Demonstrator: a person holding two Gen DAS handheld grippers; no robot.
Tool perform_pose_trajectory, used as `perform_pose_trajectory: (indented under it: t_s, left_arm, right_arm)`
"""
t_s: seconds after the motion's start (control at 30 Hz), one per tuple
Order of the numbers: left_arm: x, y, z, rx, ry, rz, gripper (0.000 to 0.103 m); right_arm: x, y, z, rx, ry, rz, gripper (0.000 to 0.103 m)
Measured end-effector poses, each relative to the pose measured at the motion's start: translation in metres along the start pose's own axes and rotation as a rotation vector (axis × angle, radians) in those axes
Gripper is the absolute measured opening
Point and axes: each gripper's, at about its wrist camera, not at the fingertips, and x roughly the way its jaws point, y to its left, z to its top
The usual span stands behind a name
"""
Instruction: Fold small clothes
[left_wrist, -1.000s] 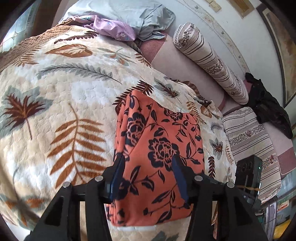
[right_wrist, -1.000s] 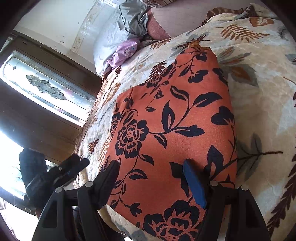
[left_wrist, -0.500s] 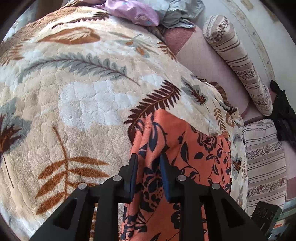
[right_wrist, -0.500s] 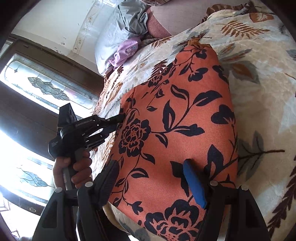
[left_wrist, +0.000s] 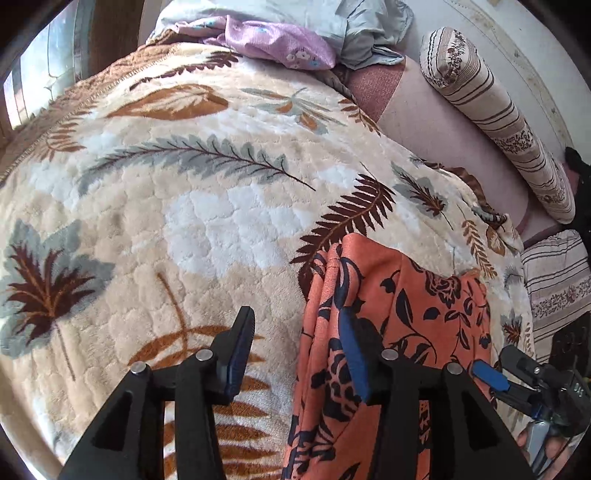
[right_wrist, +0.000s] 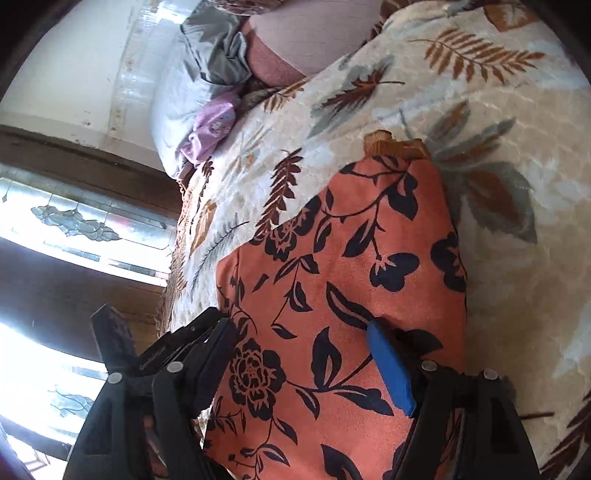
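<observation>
The orange floral garment (left_wrist: 399, 332) lies on the bed, spread over the leaf-patterned blanket (left_wrist: 184, 206) near its front edge, with its left border bunched into a raised ridge. Nearest the left wrist camera, the left hand-held gripper (left_wrist: 295, 343) hangs just over that ridge; its jaws are opening, the bunched edge sits between them, and neither pad looks pressed on the cloth. The right hand-held gripper (right_wrist: 299, 362) stands wide above the near end of the garment, holding nothing. The step in hand seems to be letting go of the left border after gathering it, with the fold itself not yet made. Next, I judge, each gripper needs a firm pinch on a near corner or edge, low enough to catch a single layer, then a carry toward the far hem. Beyond, a purple cloth (left_wrist: 280, 44) and grey bedding (left_wrist: 354, 33) lie at the bed's far end, beside a striped bolster (left_wrist: 498, 114).
</observation>
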Motion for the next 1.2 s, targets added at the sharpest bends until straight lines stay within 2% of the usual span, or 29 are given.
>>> perform_pose_trajectory:
  t_s: [0.13, 0.27, 0.43, 0.7, 0.93, 1.2]
  left_arm:
    - [-0.03, -0.009, -0.012, 0.048, -0.078, 0.079, 0.055]
    - [-0.049, -0.016, -0.028, 0.082, -0.094, 0.075, 0.055]
    - [-0.07, -0.024, -0.05, 0.098, -0.109, 0.068, 0.055]
    - [-0.086, -0.033, -0.071, 0.139, -0.115, 0.079, 0.055]
    - [-0.083, -0.038, -0.078, 0.164, -0.111, 0.091, 0.062]
    - [-0.067, -0.035, -0.08, 0.17, -0.068, 0.092, 0.062]
  right_arm:
    - [-0.022, 0.026, -0.027, -0.12, -0.032, -0.006, 0.076]
    - [-0.038, 0.029, -0.066, -0.163, -0.028, -0.042, 0.076]
    - [-0.056, 0.019, -0.103, -0.155, -0.035, -0.039, 0.076]
    - [-0.085, 0.003, -0.135, -0.12, -0.052, -0.033, 0.076]
    - [-0.111, -0.025, -0.145, -0.084, -0.093, -0.052, 0.076]
    - [-0.119, -0.046, -0.126, -0.044, -0.115, -0.062, 0.076]
